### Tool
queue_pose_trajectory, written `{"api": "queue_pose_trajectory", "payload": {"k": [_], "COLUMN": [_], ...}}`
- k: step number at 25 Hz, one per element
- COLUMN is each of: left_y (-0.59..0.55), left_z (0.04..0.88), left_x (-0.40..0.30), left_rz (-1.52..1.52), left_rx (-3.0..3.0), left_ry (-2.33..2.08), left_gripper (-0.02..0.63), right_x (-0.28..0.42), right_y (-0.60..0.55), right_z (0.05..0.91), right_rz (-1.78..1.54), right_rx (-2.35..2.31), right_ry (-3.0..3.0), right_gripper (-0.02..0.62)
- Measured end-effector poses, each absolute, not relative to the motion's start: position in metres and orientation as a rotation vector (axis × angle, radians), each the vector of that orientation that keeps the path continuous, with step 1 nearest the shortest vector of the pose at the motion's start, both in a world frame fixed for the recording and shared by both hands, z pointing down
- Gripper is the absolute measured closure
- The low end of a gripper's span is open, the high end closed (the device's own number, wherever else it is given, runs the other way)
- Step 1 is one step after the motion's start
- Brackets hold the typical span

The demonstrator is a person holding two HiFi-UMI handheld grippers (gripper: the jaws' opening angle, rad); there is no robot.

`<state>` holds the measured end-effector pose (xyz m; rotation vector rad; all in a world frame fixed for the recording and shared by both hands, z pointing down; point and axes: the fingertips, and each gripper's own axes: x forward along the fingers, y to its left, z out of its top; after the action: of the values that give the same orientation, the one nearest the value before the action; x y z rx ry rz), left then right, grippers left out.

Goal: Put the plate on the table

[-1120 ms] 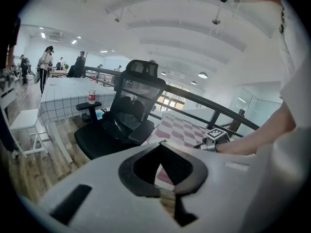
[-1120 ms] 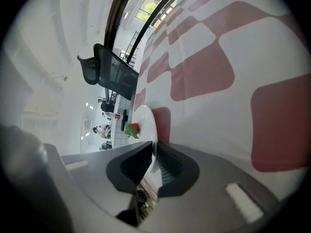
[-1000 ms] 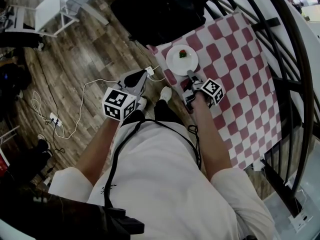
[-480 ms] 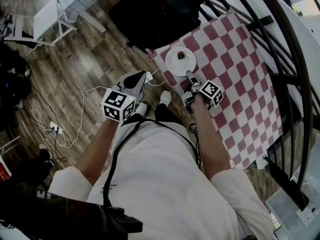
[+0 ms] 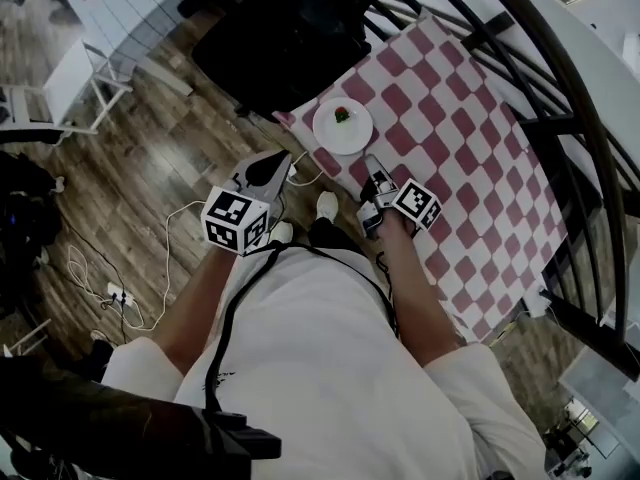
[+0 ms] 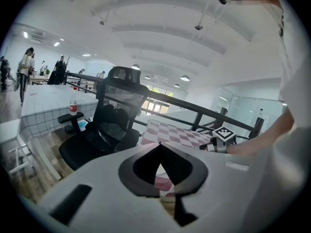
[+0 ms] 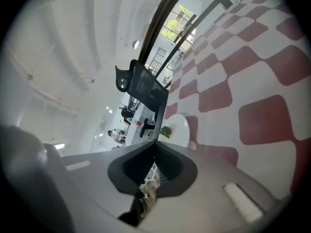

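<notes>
Since the earlier pictures, the right tongs (image 5: 372, 161) have been pulled back from the plate (image 5: 342, 128), so a bigger gap is seen between them. Their jaws have just been closing. Now they are shut tight, tip to tip, and nothing is held between them.

The plate is left lying flat on the worktop (image 5: 470, 168), which is covered in red and white squares. It is placed near the corner of the worktop that is closest to the black chair (image 5: 290, 38), just inside the near edge. A small bit of red and green food (image 5: 343, 115) is seen on the plate, toward its far side. The plate is touched by neither pair of tongs.

The right tongs are held over the near edge of the worktop and are pointed at the plate. In the right gripper view the plate is seen just past their closed tips.

The left tongs (image 5: 283, 159) are held off the worktop, beside its near edge and over the wood floor (image 5: 170, 138). Their jaws are shut too, and nothing is gripped in them. They are pointed toward the chair.

A black railing (image 5: 560, 123) is seen along the far edge of the worktop.
</notes>
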<state>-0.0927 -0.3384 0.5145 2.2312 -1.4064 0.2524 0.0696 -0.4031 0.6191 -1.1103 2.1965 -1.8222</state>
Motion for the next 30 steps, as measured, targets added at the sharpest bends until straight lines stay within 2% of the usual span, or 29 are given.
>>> {"api": "queue_pose_trajectory", "payload": {"k": [16, 30], "left_y": [-0.342, -0.316], "left_z": [0.469, 0.459], "left_x": [-0.048, -0.037], "left_rz": [0.216, 0.216], "left_rx": [2.427, 2.453], "left_ry": [-1.256, -1.226], "left_gripper": [0.598, 0.598], "right_x": [0.106, 0.122], "right_y": [-0.345, -0.314], "right_z": [0.505, 0.458], "right_rz": [-1.289, -1.111], "right_rx": [-1.061, -1.066], "right_ry": [2.510, 2.576], "right_gripper": [0.589, 0.589]}}
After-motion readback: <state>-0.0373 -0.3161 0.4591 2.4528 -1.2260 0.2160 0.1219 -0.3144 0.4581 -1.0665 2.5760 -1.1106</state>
